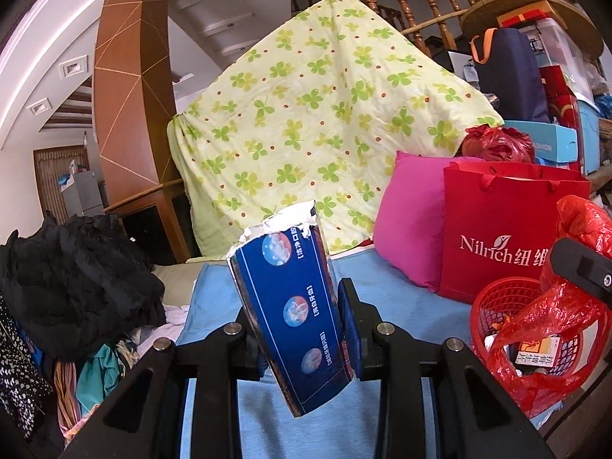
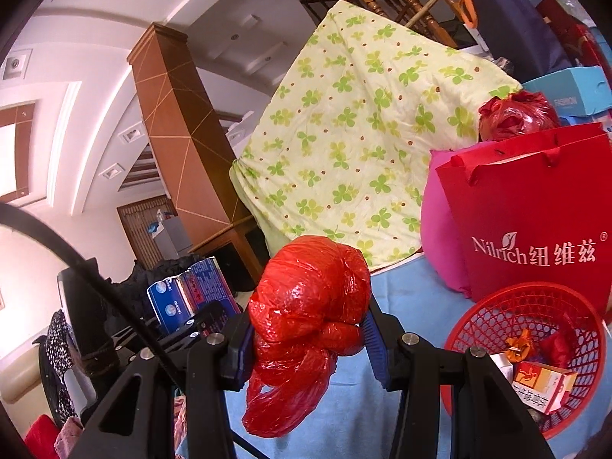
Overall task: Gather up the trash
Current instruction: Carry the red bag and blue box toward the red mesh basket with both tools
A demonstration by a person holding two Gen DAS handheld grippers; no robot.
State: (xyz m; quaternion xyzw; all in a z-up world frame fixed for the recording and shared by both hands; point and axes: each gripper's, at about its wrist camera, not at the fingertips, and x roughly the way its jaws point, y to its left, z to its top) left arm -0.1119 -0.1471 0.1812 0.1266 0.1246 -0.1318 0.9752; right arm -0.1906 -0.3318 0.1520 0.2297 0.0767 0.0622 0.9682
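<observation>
Left gripper [image 1: 302, 329]: jaws clamped on a blue carton [image 1: 285, 294]. The carton stands tilted, its torn white top edge leaning left and away, its lower end hanging below the pads. Three round pictures with small print run down its face.

Right gripper [image 2: 310, 338]: jaws clamped on a crumpled red plastic bag [image 2: 306, 317]. The bulk of the bag bulges above the pads; a loose tail hangs below them.

In the right wrist view the left gripper and its carton show at near left, just beside the right gripper.

Both grippers are held above a light blue sheet [image 1: 401, 287] that covers the near surface.

Near right on the sheet: a red mesh basket [image 2: 497, 306]. Inside it lie a small orange-and-white box [image 2: 543, 382], a scrap of orange wrapper and some red plastic. In the left wrist view the held red bag drapes in front of the basket.

Just beyond the basket stands a red paper gift bag [image 2: 535, 199] with white lettering, and a pink cushion [image 1: 409, 222] touches its left side. A second knotted red plastic bag [image 1: 497, 143] sits behind the gift bag.

Far centre: a pale quilt with green clover print [image 1: 317, 114] draped over something tall. Behind it a wooden stair rail [image 1: 413, 4]. Far right, stacked boxes and a dark backpack.

Near left: a heap of black cloth [image 1: 76, 271] on mixed clothing. Beyond it a brown wooden column [image 1: 130, 88].
</observation>
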